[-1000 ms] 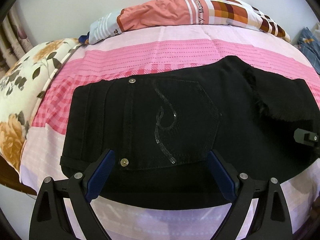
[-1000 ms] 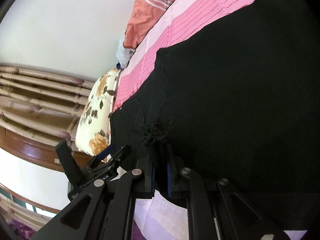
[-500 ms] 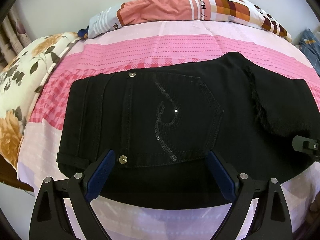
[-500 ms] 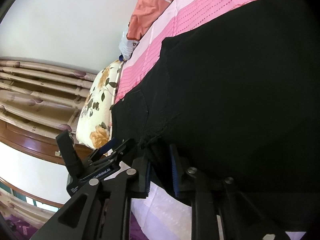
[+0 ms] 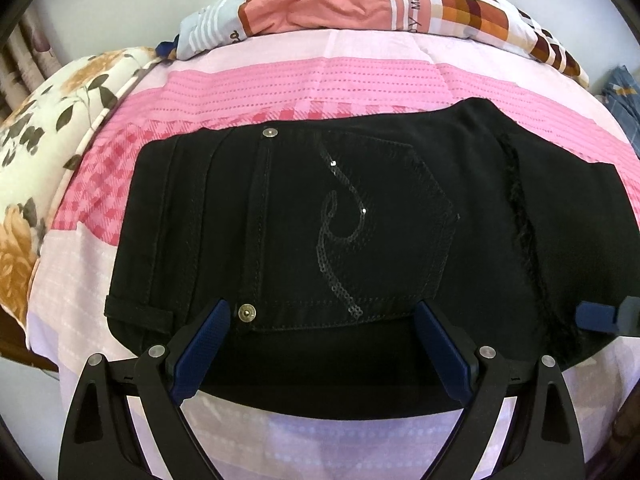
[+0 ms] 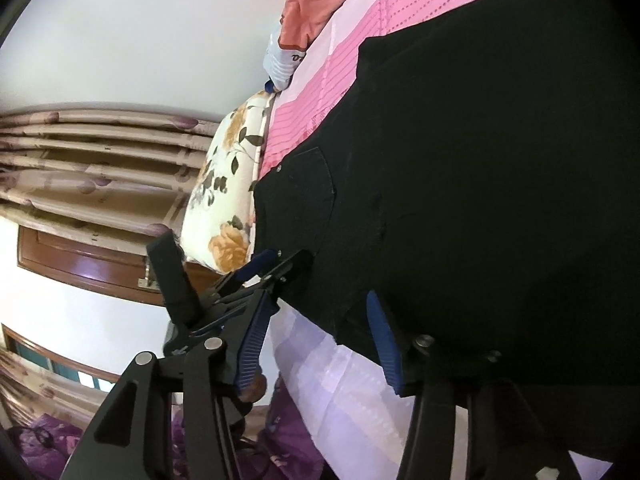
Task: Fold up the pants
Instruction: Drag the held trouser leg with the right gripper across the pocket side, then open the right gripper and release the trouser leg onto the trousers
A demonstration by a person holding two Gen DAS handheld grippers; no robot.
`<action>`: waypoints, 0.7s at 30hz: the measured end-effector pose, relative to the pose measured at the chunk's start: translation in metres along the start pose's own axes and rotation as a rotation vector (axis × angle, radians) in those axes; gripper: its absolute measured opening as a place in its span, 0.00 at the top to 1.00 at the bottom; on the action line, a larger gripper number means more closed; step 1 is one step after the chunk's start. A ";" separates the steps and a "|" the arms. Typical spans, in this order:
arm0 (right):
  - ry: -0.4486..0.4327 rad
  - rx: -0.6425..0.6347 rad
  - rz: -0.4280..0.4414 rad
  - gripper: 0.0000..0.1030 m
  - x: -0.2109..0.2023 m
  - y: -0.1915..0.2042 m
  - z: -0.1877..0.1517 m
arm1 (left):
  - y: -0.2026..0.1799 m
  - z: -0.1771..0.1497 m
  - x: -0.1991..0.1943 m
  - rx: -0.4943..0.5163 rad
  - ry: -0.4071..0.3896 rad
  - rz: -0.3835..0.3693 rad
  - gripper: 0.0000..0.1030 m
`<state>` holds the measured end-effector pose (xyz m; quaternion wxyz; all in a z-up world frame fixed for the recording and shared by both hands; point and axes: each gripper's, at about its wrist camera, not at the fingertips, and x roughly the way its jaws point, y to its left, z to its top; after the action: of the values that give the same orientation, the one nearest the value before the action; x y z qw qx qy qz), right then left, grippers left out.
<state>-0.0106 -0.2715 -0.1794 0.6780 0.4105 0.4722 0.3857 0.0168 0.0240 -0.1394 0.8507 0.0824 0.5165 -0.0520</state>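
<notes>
Black pants (image 5: 360, 240), folded flat on pink bedsheet (image 5: 280, 80). Left gripper (image 5: 320, 344) gapes wide, empty, over near edge. Right gripper (image 6: 316, 340), jaws just opening, has released the hem.

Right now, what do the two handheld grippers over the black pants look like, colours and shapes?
Both look alike. The left gripper has matte black plastic fingers shaped like angled struts with triangular cut-outs, silver pivot screws at the joints, and dark blue ribbed pads on the inner faces. The right gripper has the same black frame, silver screws and blue ribbed pads. No cables or sleeves are visible.
</notes>
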 end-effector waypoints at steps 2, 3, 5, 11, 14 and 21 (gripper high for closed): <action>-0.001 0.011 0.009 0.53 0.000 -0.001 0.000 | 0.000 0.000 0.000 -0.003 0.002 -0.003 0.10; 0.000 0.014 0.012 0.53 0.000 -0.001 0.001 | 0.001 0.000 0.000 -0.005 0.002 -0.004 0.10; 0.004 0.011 0.017 0.51 0.001 0.000 0.001 | 0.001 0.000 0.000 -0.006 0.003 -0.006 0.10; 0.006 0.001 0.007 0.51 0.003 0.001 0.000 | 0.002 0.000 0.000 -0.009 0.004 -0.008 0.10; -0.001 0.002 0.011 0.51 0.004 0.002 0.000 | 0.003 0.000 0.000 -0.021 0.001 -0.012 0.10; -0.012 -0.018 -0.006 0.51 0.007 0.004 0.000 | 0.011 0.001 -0.005 -0.059 -0.003 -0.035 0.10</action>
<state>-0.0091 -0.2639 -0.1780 0.6856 0.4054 0.4658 0.3855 0.0176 0.0345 -0.1334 0.8526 0.0483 0.5178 -0.0516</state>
